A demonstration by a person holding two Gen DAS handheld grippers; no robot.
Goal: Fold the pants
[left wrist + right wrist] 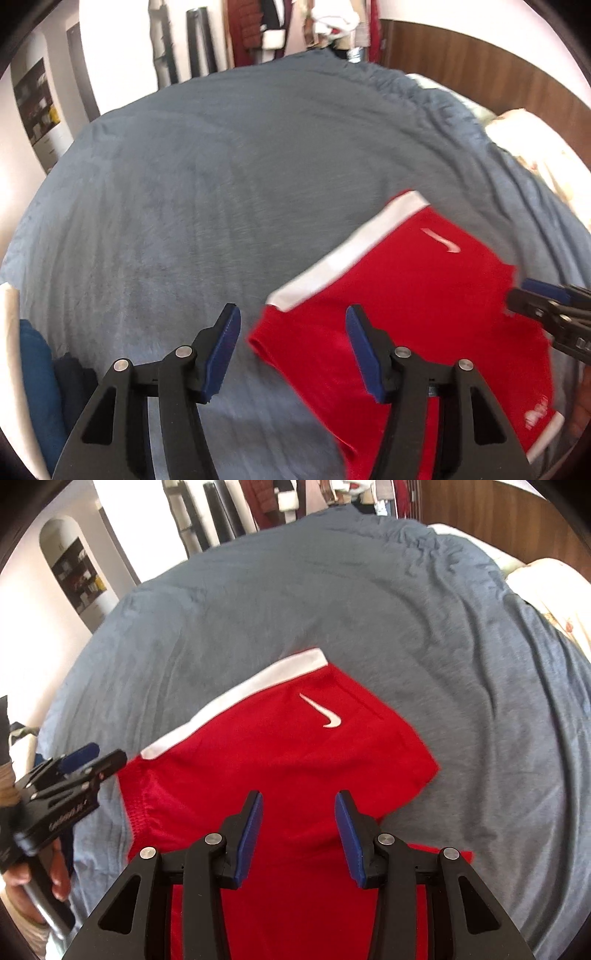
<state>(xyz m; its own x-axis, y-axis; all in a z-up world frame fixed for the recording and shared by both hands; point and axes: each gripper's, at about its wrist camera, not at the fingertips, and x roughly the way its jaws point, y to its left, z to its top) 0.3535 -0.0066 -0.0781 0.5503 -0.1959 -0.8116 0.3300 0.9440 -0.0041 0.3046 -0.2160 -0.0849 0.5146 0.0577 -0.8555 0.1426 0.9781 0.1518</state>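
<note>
Both grippers, left gripper [291, 347] and right gripper [298, 825], hover with jaws spread, gripping nothing, above the red shorts [280, 760], which lie flat on the grey bed [258, 609], seemingly folded once already, probably awaiting the next fold.

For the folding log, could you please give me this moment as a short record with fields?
garment: red shorts with white side stripe, lying on the bed
surface: grey-blue bedspread
logo: white swoosh, facing up
left gripper: open, holding nothing, at the shorts' edge
right gripper: open, holding nothing, above the shorts
</note>
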